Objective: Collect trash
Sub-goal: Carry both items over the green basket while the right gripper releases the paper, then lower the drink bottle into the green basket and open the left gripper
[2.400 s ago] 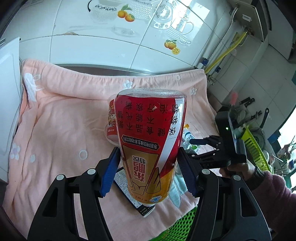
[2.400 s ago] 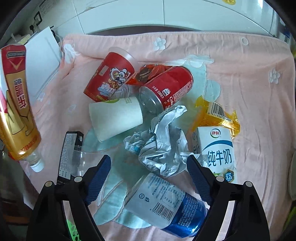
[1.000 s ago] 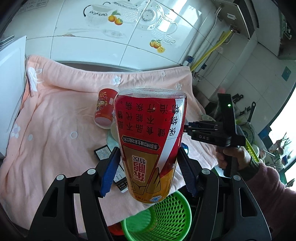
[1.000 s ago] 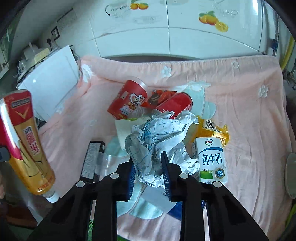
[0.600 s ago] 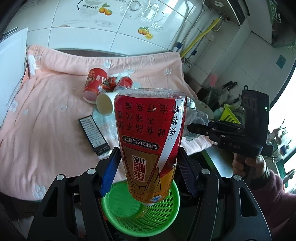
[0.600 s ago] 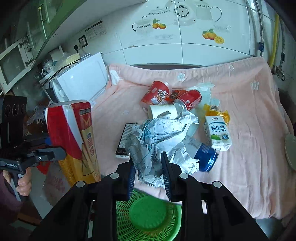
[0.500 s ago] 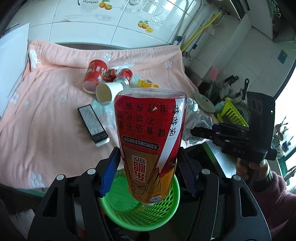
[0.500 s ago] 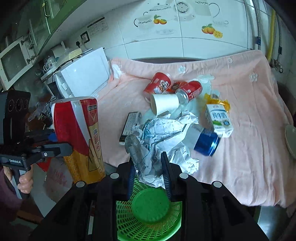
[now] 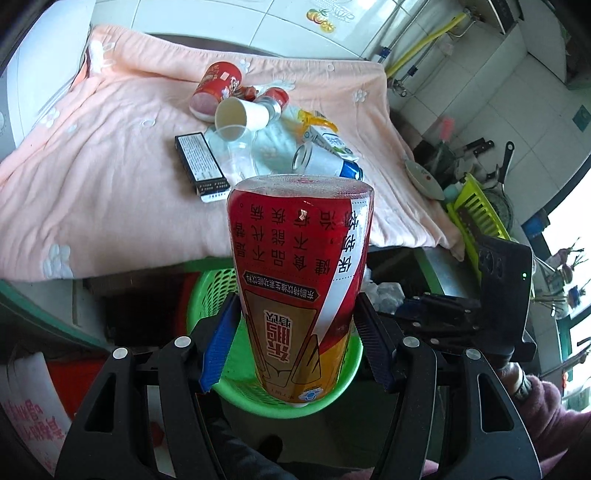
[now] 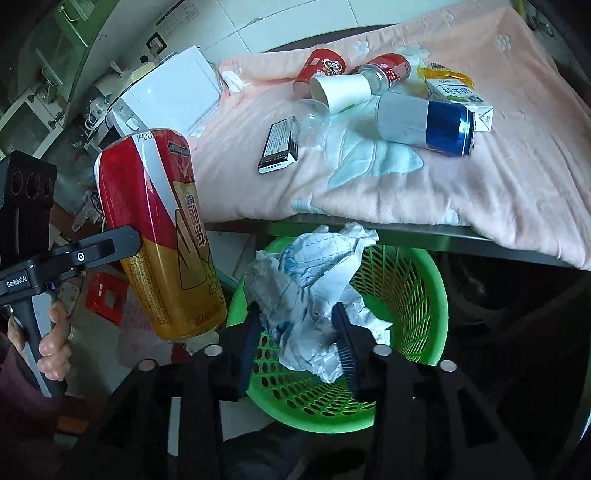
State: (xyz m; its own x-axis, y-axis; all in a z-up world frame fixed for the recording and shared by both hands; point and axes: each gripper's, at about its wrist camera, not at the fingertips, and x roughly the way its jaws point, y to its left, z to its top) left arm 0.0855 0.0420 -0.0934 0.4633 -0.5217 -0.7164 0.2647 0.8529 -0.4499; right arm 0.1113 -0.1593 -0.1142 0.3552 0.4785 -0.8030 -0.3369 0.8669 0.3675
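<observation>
1. Right claw (image 10: 297,338): jaws opening, unlike a second ago; crumpled paper (image 10: 314,280) between them, over the green basket (image 10: 424,295).
2. Left claw (image 9: 293,341): grasping the bottle (image 9: 299,266) above the basket, now off the surface (image 9: 92,166).
3. Judgement: paper drop under way; bottle follows.

A pink flowered blanket (image 9: 92,173) is covering the surface, hanging over its near edge. A white appliance (image 10: 173,96) is standing at its left edge. Beyond the right edge, a yellow-green dish rack (image 9: 476,218) is sitting beside knives (image 9: 476,144) and a pan (image 9: 506,158). Fruit-printed wall tiles (image 9: 321,14) are rising behind.
</observation>
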